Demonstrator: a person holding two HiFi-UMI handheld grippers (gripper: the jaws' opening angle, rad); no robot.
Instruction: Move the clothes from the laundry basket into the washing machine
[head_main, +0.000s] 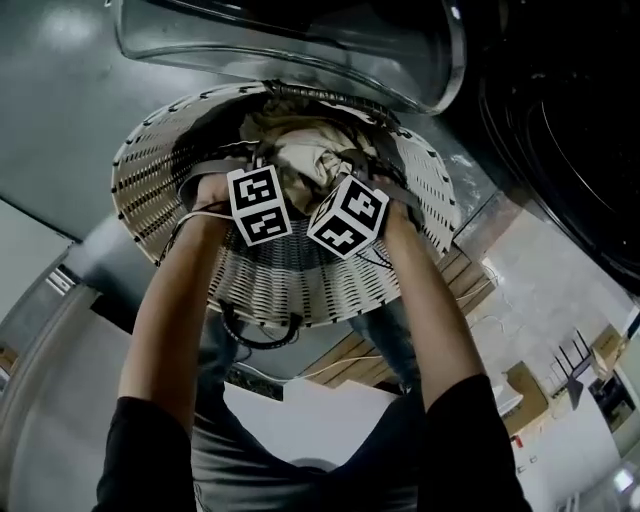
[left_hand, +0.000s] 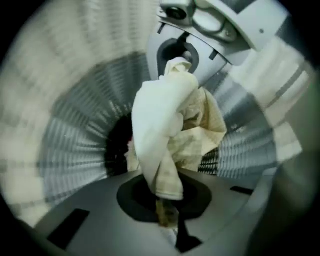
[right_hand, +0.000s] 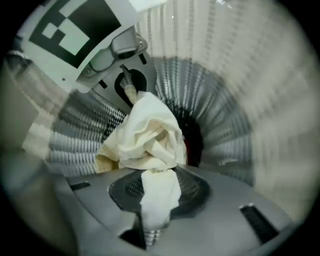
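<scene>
1. Head view: both arms reach down into the laundry basket (head_main: 150, 165). The left gripper (head_main: 260, 205) and right gripper (head_main: 348, 218) sit side by side over a cream cloth (head_main: 310, 155) at the basket's middle. The washing machine (head_main: 570, 110) gapes dark at the far right, and its glass door (head_main: 300, 40) hangs open just beyond the basket.
2. Left gripper view: the left gripper (left_hand: 167, 215) is clenched on a white fold of the cream cloth (left_hand: 165, 125), which runs across to the right gripper (left_hand: 181, 57). It looks a solid bite, so lift straight up, clear of the woven wall (left_hand: 65, 130).
3. Right gripper view: the right gripper (right_hand: 152, 230) is clamped on another fold, with the bundle (right_hand: 147, 135) bunched between it and the left gripper (right_hand: 127, 85). I'd raise both together and close, so nothing sags. Then carry it right, watching that loose corners don't snag the rim.
</scene>
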